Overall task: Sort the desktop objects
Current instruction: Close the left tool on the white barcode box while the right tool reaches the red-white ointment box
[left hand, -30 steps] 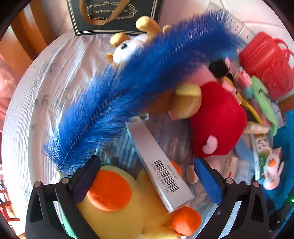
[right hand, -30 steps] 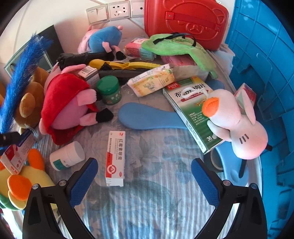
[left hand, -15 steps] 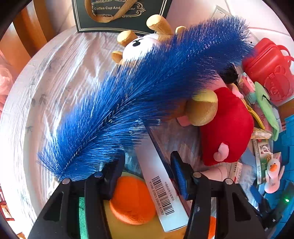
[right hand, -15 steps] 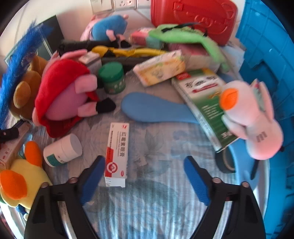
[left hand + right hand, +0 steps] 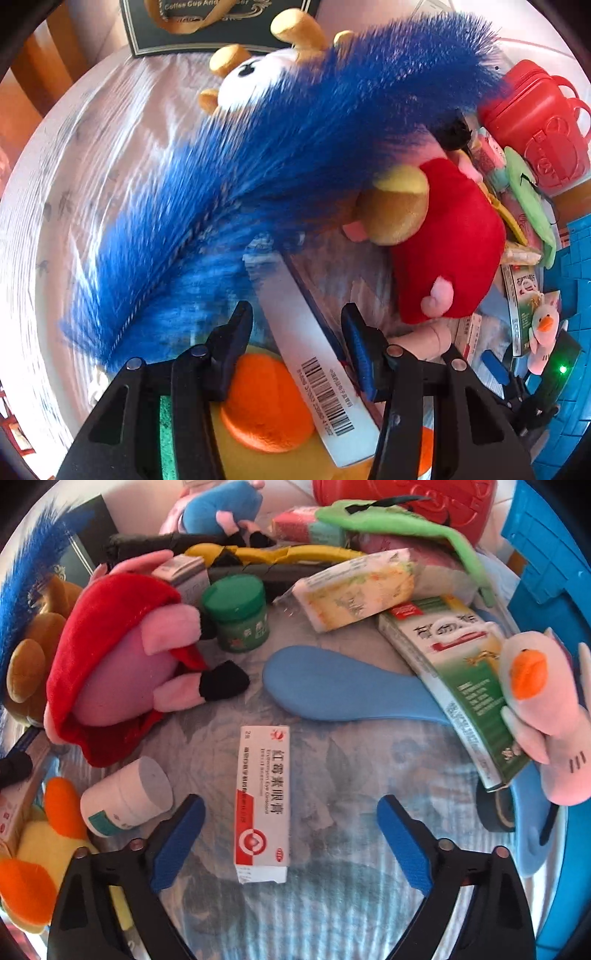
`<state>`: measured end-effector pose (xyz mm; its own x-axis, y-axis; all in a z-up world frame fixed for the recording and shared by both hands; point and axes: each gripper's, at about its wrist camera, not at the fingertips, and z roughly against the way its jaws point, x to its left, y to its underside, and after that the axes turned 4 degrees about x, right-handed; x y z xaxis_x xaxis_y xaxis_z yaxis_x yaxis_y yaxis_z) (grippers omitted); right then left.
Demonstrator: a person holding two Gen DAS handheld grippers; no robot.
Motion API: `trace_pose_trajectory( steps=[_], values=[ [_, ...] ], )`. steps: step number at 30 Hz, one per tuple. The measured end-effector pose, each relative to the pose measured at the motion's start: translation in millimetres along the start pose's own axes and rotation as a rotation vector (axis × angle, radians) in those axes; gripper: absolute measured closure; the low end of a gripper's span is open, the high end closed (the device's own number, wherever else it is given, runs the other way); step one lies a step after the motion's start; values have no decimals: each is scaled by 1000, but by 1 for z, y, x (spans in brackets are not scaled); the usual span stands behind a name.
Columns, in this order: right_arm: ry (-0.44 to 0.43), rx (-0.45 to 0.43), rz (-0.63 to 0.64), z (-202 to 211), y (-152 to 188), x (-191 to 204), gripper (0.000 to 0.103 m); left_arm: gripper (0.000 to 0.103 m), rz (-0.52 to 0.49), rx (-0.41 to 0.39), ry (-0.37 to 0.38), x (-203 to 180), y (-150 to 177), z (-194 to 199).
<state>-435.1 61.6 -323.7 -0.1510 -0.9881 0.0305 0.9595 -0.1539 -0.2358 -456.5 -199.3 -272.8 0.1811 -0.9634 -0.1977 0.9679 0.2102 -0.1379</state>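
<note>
My left gripper [image 5: 295, 314] points down over a long white box with a barcode [image 5: 314, 350], which lies on a yellow and orange duck plush [image 5: 266, 406]. Its jaws are closing with the box between them; the right pad is almost on the box's edge and a gap shows at the left pad. A big blue feather duster [image 5: 258, 166] lies across the box's far end. My right gripper [image 5: 290, 805] hovers over a red-and-white ointment box [image 5: 263, 797] flat on the cloth. Its jaws stand wide and are opening, well clear of the box on both sides.
A white bottle [image 5: 129, 797] lies by the right gripper's left finger. A red-dressed pig plush [image 5: 118, 664], green jar [image 5: 238, 614], blue paddle [image 5: 340, 686], green medicine box [image 5: 461, 675] and pink plush [image 5: 543, 709] crowd around. A blue crate [image 5: 554, 554] stands right, a red case [image 5: 532, 122] behind.
The left jaws have gone from wide open to narrow around the barcode box. The right gripper has sunk closer to the ointment box, which now lies between its fingers.
</note>
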Motion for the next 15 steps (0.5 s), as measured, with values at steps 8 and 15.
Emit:
trace_pose_trajectory(
  steps=[8,15],
  values=[
    [27,-19,30,2,-2,4,30,66,68,-19,103,18,0,7],
    [32,-37,32,3,-5,1,41,81,64,-101,140,32,-9,30]
  ],
)
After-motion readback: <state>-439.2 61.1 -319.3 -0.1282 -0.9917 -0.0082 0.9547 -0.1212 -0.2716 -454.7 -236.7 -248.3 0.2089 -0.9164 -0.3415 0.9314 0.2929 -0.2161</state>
